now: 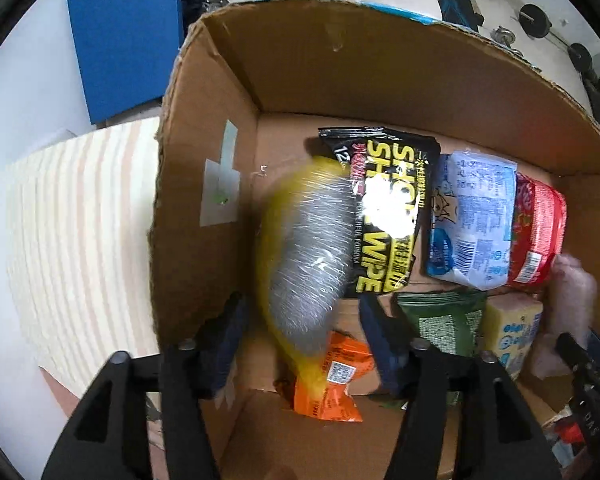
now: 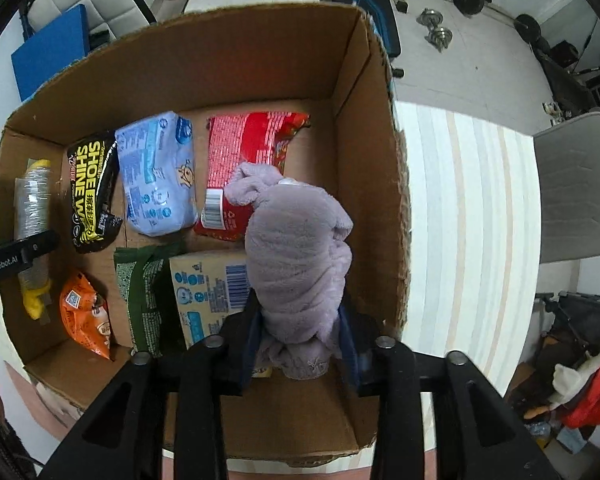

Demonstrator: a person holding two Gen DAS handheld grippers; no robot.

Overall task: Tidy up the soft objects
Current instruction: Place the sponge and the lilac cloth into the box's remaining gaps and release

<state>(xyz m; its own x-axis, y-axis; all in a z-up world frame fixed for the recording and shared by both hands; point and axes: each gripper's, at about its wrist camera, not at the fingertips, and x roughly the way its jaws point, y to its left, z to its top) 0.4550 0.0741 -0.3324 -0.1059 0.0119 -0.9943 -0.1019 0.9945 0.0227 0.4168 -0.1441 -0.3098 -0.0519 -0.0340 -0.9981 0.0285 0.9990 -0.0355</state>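
An open cardboard box (image 1: 312, 76) (image 2: 236, 64) holds several soft packs: a black shoe-wipe pack (image 1: 384, 208) (image 2: 94, 188), a light blue pack (image 1: 470, 220) (image 2: 158, 176), a red pack (image 1: 538, 232) (image 2: 244, 148), a green pack (image 1: 446, 320) (image 2: 148, 300), a yellow pack (image 1: 508, 328) (image 2: 208, 284) and an orange packet (image 1: 332, 380) (image 2: 86, 316). My left gripper (image 1: 302, 320) is open above the box; a blurred yellow-and-grey wrapped roll (image 1: 308, 256) (image 2: 32, 208) lies between its fingers, loose. My right gripper (image 2: 300, 328) is shut on a rolled lilac plush towel (image 2: 296, 256) (image 1: 568, 312) over the box's right side.
The box stands on a striped cloth (image 1: 76, 248) (image 2: 468, 220). A blue board (image 1: 124, 36) leans behind the box. Dumbbells (image 2: 436, 28) and a grey chair (image 2: 580, 184) stand on the floor to the right.
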